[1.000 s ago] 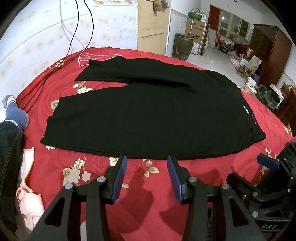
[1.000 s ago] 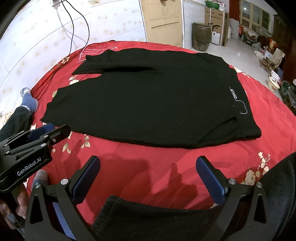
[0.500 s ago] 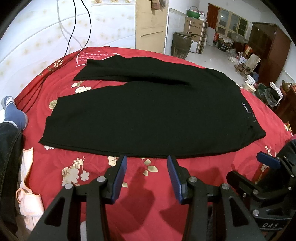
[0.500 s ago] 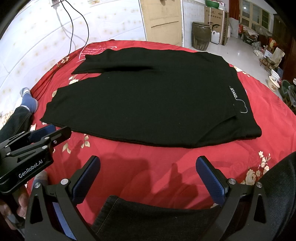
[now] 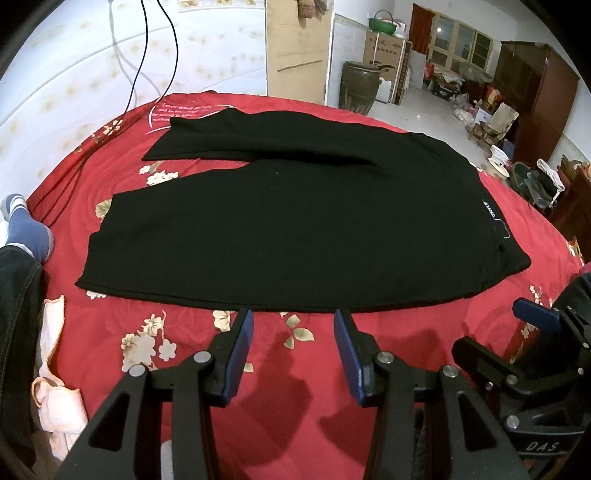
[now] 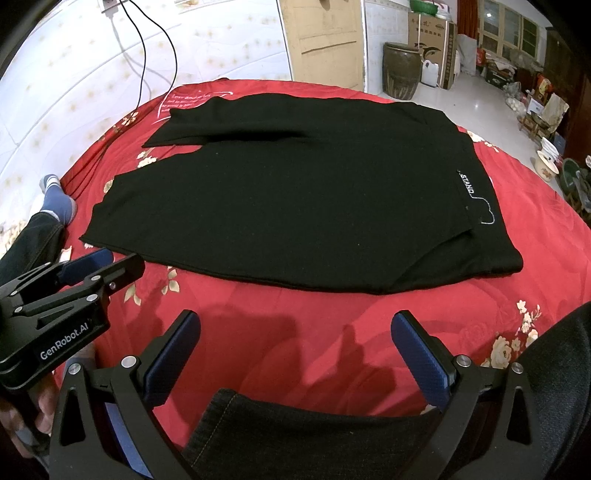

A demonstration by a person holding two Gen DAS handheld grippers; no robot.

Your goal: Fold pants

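A: Any writing to read?
B: "STAND" in white on a black tag at 3 o'clock on the pants, with a white stitched outline just below. "GenRobot.AI" on the body of the left tongs, seen at 9 o'clock in the right view. "DAS" on the body of the right tongs, at 4 o'clock in the left view. White script on the red bedspread at 11 o'clock, too small to make out.
A: Containers?
B: Dark jar at 1 o'clock on the floor, contents hidden. Printed carton behind, green basket on top.
A: Pants?
B: Spread flat on the bedspread, waist toward 3 o'clock, legs toward 9 o'clock, far leg shifted toward 11.
A: Tongs?
B: Both released, spread apart over bare bedspread near the closest pants edge, touching no cloth. Right pair wider, above a denim-clad knee.
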